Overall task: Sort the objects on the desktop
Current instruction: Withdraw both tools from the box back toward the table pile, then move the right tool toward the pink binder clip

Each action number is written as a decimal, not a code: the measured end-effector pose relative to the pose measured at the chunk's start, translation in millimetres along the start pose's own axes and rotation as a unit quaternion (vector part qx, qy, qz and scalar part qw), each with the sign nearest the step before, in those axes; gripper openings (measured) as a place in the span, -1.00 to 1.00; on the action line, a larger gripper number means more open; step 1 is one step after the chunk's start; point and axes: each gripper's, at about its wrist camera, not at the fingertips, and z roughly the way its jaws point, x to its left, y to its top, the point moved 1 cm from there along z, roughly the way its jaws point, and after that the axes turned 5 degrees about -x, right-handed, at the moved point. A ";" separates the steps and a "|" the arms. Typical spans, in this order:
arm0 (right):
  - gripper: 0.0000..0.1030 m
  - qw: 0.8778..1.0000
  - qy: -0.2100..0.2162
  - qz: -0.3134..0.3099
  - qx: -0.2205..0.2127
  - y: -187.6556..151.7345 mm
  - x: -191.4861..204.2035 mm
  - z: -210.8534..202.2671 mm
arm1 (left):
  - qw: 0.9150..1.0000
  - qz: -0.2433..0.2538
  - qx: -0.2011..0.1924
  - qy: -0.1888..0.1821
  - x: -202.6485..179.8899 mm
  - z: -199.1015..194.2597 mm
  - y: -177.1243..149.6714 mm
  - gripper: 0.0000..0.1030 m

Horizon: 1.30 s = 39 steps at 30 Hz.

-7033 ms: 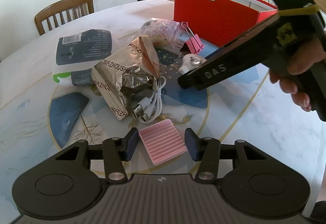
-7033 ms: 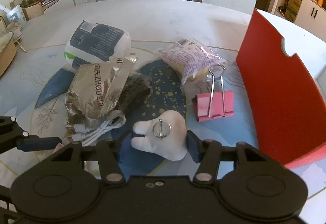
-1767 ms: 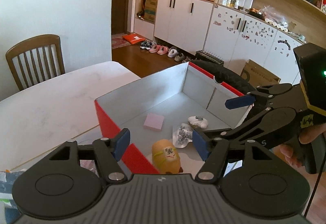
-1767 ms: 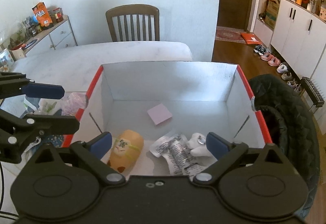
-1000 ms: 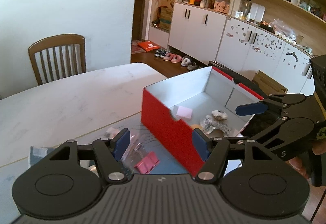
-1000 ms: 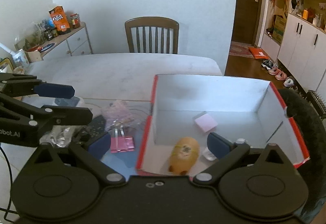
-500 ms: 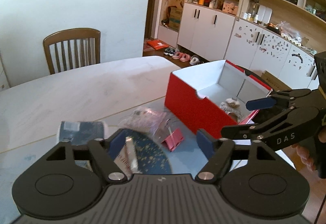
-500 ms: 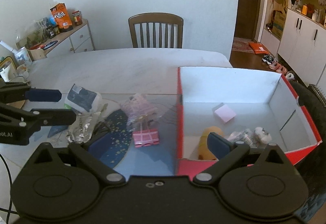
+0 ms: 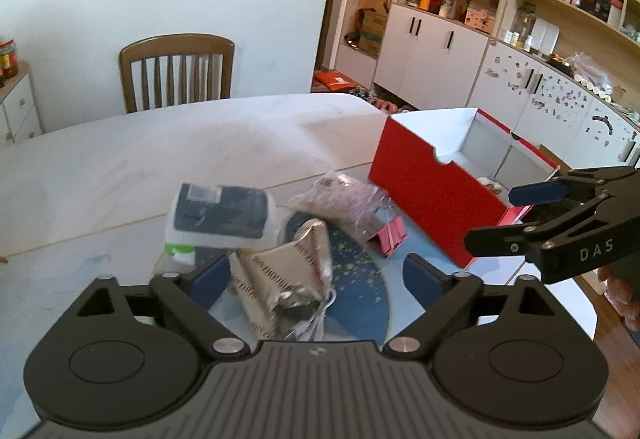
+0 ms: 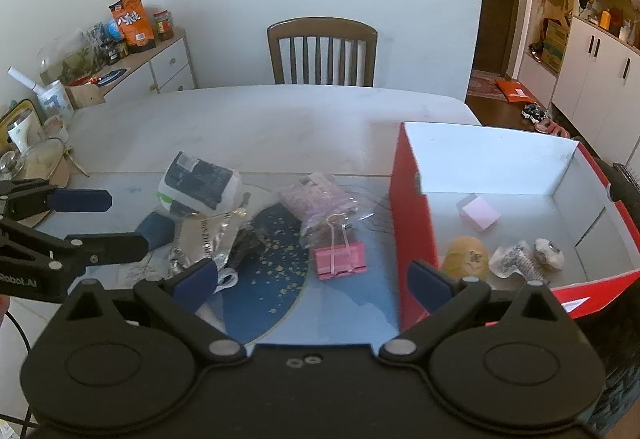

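My left gripper (image 9: 316, 277) hovers over the clutter, its jaws opening with nothing gripped; a crumpled silver foil bag (image 9: 280, 279) lies on the table below the gap. Behind it sit a tissue pack (image 9: 222, 217), a clear bag of pink items (image 9: 340, 199) and a pink binder clip (image 9: 390, 239). My right gripper (image 10: 312, 279) stands open and empty above the binder clip (image 10: 340, 259), beside the red box (image 10: 412, 219). In the box lie a pink pad (image 10: 478, 213), a yellow toy (image 10: 466, 259), a wrapper (image 10: 514, 259) and a white trinket (image 10: 548, 253).
A wooden chair (image 10: 322, 55) stands at the table's far side. A sideboard (image 10: 160, 59) with jars and snack bags is at the back left, cups at the table's left edge. A dark padded seat (image 10: 624, 191) sits past the box. White cupboards line the right wall.
Both grippers have swung left, away from above the box and back over the clutter. The left jaws have spread wider. The box contents lie still.
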 end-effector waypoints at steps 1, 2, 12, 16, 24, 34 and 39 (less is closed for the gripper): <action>0.96 1.000 0.000 -0.001 0.001 -0.5 2.7 0.6 | 1.000 0.001 0.001 0.002 2.4 -0.6 -2.7 0.92; 0.96 1.000 0.000 -0.002 0.002 -1.5 5.3 1.3 | 1.000 0.002 0.002 0.003 4.3 -0.7 -5.2 0.94; 0.96 1.000 -0.005 -0.003 0.013 -5.7 23.3 23.5 | 1.000 0.006 0.016 0.007 18.7 16.0 -23.2 0.98; 0.96 1.000 -0.013 -0.004 0.018 -6.8 24.3 39.8 | 1.000 -0.009 0.024 0.006 22.7 28.1 -22.7 0.98; 0.94 0.999 -0.020 -0.008 0.027 -15.5 17.0 71.7 | 0.998 -0.036 0.046 0.022 30.7 57.1 -19.3 0.98; 0.89 0.999 -0.021 -0.006 0.035 -25.1 14.4 102.0 | 0.996 -0.051 0.069 0.032 28.1 86.2 -10.6 0.98; 0.87 0.999 -0.022 0.005 0.040 -28.5 10.9 116.0 | 0.994 -0.059 0.084 0.037 28.8 101.4 -8.6 0.98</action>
